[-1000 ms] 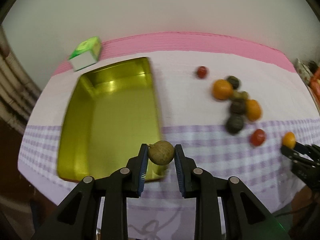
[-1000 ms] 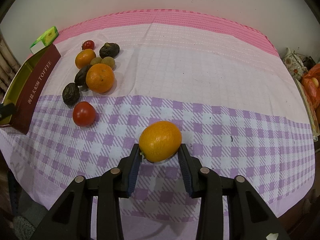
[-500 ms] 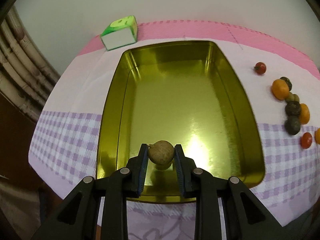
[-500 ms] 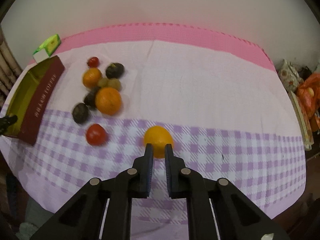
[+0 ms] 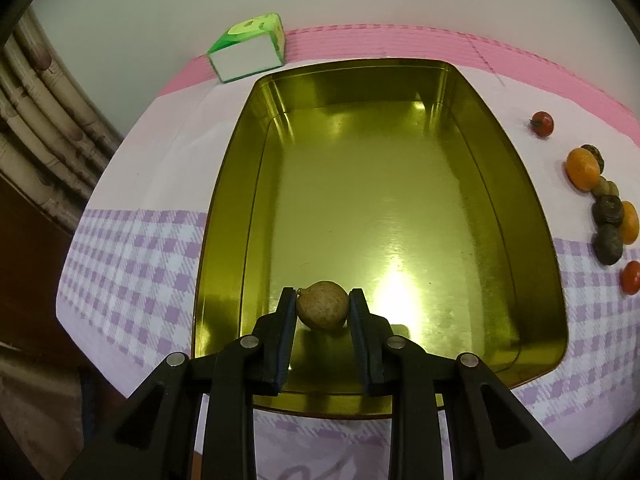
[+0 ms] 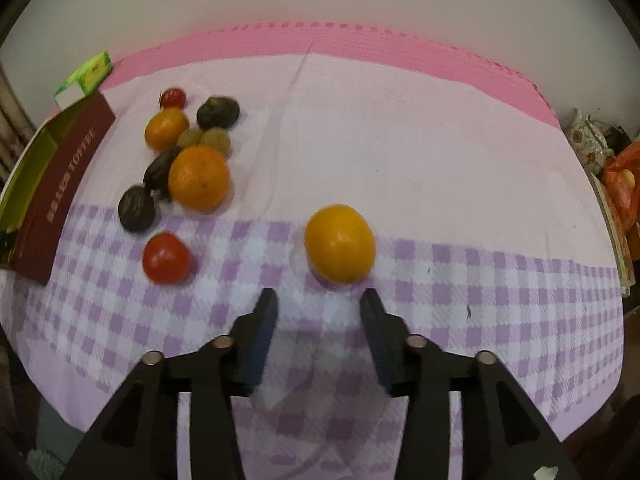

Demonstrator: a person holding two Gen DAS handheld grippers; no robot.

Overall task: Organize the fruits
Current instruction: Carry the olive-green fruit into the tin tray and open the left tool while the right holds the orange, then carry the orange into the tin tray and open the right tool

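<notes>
Over the near end of the gold tin, we hold the little brown fruit tight in the left gripper and should let go low and gently, while the right gripper opens with nothing between its jaws, near the yellow-orange fruit.

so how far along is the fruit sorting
Barely begun: the gold tin holds no loose fruit. In hand: the left gripper grips a brown fruit over it. Left: the right gripper, jaws opening, holds nothing; a yellow-orange fruit and the pile remain.

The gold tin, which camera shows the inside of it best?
The left wrist view: it looks straight down into the gold tin, showing its whole bare floor. The right wrist view catches only its dark red outer wall and a sliver of interior at the picture's left edge.
</notes>
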